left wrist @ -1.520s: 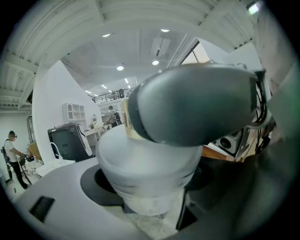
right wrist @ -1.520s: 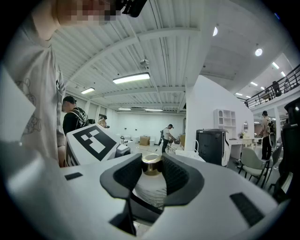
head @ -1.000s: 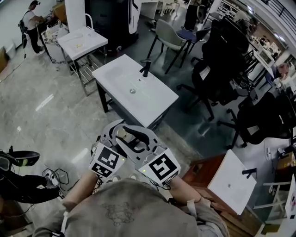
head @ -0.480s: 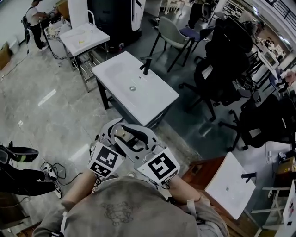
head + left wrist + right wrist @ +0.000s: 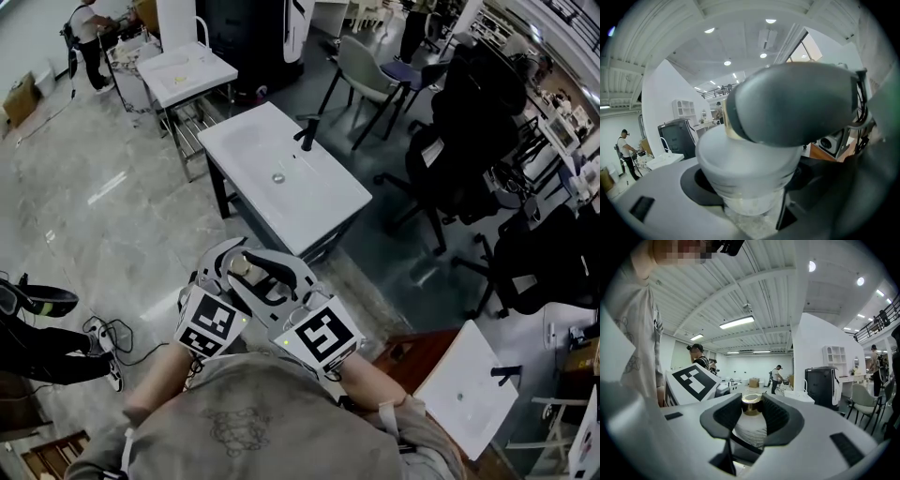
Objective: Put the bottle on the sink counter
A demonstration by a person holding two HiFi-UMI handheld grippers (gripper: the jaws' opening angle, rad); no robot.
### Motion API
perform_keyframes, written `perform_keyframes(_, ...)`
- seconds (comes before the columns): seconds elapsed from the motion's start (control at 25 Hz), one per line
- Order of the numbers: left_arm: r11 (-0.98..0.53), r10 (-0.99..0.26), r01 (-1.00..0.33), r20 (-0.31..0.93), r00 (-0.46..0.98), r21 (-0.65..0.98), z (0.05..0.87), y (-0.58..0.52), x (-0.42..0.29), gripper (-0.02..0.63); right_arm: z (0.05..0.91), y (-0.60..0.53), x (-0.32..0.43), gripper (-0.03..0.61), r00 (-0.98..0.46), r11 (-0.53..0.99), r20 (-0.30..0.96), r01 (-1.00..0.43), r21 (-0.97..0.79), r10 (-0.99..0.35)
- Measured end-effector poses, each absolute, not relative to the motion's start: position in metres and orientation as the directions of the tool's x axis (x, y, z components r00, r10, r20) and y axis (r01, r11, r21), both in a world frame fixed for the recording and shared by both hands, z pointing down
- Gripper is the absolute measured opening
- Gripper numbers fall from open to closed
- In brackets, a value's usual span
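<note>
We hold the bottle (image 5: pixel 244 266) short of the white sink counter (image 5: pixel 323 202) — right gripper (image 5: pixel 751 411) clamped on its neck, left gripper (image 5: pixel 747 187) clasping its body — over glossy grey floor (image 5: pixel 103 206), black office chairs (image 5: pixel 469 131) beyond.

In the head view the clear ribbed bottle with a gold cap (image 5: pixel 243 266) is almost wholly hidden between the left claw (image 5: pixel 228 265) and the right claw (image 5: pixel 251 272); only its top end shows. In the left gripper view its near end is blurred, and a dark grey jaw covers its upper part. In the right gripper view black pads (image 5: pixel 729 416) hide its sides.
</note>
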State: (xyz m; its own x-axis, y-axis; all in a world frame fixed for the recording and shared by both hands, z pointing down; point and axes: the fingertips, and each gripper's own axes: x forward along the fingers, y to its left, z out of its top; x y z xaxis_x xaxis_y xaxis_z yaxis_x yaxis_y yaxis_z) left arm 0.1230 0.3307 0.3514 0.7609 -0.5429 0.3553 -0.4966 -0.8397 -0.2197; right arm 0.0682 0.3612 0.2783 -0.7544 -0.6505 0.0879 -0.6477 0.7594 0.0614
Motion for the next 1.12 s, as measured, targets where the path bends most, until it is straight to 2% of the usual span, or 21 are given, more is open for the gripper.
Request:
perform_keyframes(0.4,-0.797,-0.604,-0.543,0.337,0.722,-0.264,0.360,0.292,0.107,0.328,0.288,0.329,0.055,0.138,-0.776,0.778,0.066,-0.623,0.077,-0.628)
perform_keyframes(1.12,-0.805,-0.593,-0.544,0.367,0.717,-0.238,0.375,0.159,0.069,0.328,0.302,0.194,0.019,0.138,-0.772,0.779,0.105,-0.625,0.058,-0.627)
